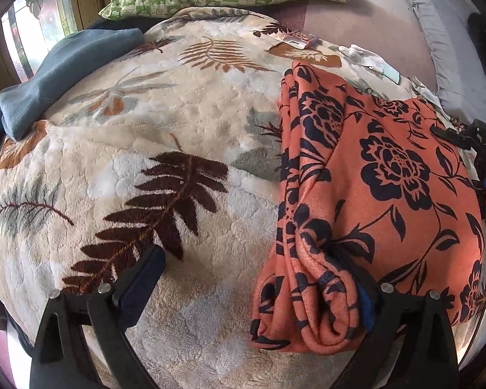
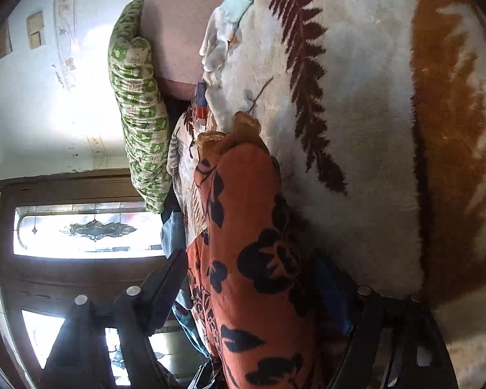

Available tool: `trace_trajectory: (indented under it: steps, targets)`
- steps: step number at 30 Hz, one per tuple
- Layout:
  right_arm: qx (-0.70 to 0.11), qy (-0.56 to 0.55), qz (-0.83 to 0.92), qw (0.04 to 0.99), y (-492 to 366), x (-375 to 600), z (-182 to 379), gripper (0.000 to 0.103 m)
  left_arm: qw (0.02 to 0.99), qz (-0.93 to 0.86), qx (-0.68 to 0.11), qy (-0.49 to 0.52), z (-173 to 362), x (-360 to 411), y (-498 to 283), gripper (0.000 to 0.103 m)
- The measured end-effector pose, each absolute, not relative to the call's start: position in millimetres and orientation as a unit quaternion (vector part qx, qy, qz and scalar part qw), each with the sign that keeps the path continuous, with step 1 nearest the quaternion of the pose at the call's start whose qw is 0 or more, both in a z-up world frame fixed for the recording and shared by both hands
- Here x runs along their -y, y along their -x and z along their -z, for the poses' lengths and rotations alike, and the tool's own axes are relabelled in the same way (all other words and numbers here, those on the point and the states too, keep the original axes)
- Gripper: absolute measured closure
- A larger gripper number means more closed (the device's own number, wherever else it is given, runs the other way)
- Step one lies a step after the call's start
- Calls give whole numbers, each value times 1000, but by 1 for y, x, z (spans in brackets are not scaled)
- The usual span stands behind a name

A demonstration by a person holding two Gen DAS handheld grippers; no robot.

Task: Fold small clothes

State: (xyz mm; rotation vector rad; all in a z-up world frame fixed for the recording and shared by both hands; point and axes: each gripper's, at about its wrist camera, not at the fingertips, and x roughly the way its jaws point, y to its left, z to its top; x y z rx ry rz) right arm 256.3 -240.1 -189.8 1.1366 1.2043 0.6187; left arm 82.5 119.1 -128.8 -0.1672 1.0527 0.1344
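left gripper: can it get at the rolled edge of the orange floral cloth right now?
Probably yes. The left gripper stands open over the leaf blanket, and the orange floral cloth already lies bunched against its right finger, nothing between.

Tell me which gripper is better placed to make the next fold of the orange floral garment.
Probably the right gripper: the orange floral garment lies between its open fingers. The left gripper mostly straddles bare blanket.

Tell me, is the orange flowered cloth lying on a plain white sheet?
No, the orange flowered cloth lies on a fluffy cream blanket printed with brown, rust and grey fern leaves.
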Motion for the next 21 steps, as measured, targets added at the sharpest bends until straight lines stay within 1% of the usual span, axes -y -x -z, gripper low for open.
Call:
trace_trajectory:
  steps: [1, 2, 4, 5, 7, 8, 9, 10, 12, 14, 17, 19, 21]
  targets:
    - [-538, -483, -267, 637, -256, 234, 187, 63, 862, -64, -497, 77, 130, -119, -81, 2]
    - [-537, -478, -265, 642, -253, 232, 179, 64, 865, -66, -492, 73, 131, -117, -80, 1]
    - [-514, -444, -271, 682, -247, 226, 153, 67, 869, -71, -485, 70, 132, -115, -79, 0]
    - [-519, -425, -258, 696, -248, 225, 154, 67, 869, -71, -485, 71, 132, -114, -79, 0]
    - [-566, -403, -213, 687, -256, 223, 184, 68, 866, -77, -488, 70, 127, -114, -79, 0]
    - [-565, -424, -218, 673, -257, 226, 195, 68, 869, -83, -484, 67, 121, -112, -78, 1]
    - [-556, -440, -225, 669, -255, 229, 194, 62, 873, -89, -476, 59, 114, -109, -76, 1]
    - [-547, -453, -229, 666, -252, 232, 189, 45, 880, -93, -463, 49, 105, -104, -75, 1]
    - [-525, -476, -250, 660, -243, 238, 178, 23, 899, -84, -428, 36, 83, -93, -71, 1]
    - [-514, -473, -263, 666, -233, 245, 166, 23, 912, -64, -404, 37, 65, -83, -72, 1]
    - [-518, -474, -273, 657, -212, 253, 164, 23, 916, -40, -399, 38, 56, -70, -86, 1]
    - [-519, -485, -280, 646, -199, 254, 167, 22, 910, -35, -412, 25, 65, -63, -99, 1]
    - [-524, -492, -288, 633, -189, 251, 172, 22, 892, -39, -450, 4, 87, -57, -116, 1]
